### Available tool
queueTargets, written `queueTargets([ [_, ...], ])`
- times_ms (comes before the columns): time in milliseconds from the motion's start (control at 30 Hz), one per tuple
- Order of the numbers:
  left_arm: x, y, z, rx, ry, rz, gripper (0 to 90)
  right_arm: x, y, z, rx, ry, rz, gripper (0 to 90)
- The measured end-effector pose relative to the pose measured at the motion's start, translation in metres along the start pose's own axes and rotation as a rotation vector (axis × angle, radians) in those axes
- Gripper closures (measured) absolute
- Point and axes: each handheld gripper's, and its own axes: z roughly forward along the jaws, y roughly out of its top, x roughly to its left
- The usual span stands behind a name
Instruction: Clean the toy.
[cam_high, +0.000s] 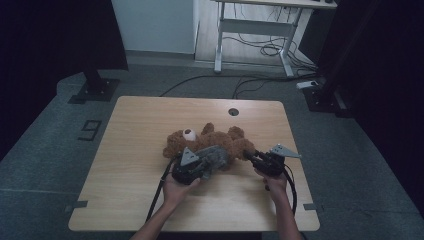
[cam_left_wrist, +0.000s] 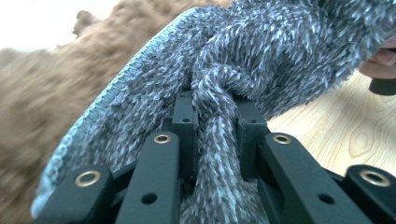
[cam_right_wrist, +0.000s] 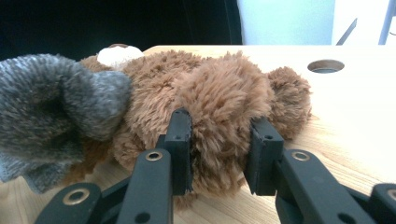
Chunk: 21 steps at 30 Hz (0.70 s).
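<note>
Left tool (cam_left_wrist: 215, 116) hides cloth (cam_left_wrist: 261, 51) fold.

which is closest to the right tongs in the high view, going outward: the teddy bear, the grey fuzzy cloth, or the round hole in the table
1. teddy bear: its leg end is clamped in the right tongs.
2. grey fuzzy cloth: to their left, on the bear's near side, pinched by the left tongs.
3. round hole: farthest, near the table's far edge.
</note>
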Motion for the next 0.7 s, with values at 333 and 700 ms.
queueTargets([
  [333,0.031,-0.022,-0.038,-0.047,0.046,-0.056,74.1,0.000,-0.001,0.000,0.004,0.004,-0.002,67.0],
  [700,0.057,-0.003,-0.072,-0.114,0.110,-0.065,74.1,-0.001,-0.001,0.000,-0.001,-0.003,0.004,67.0],
])
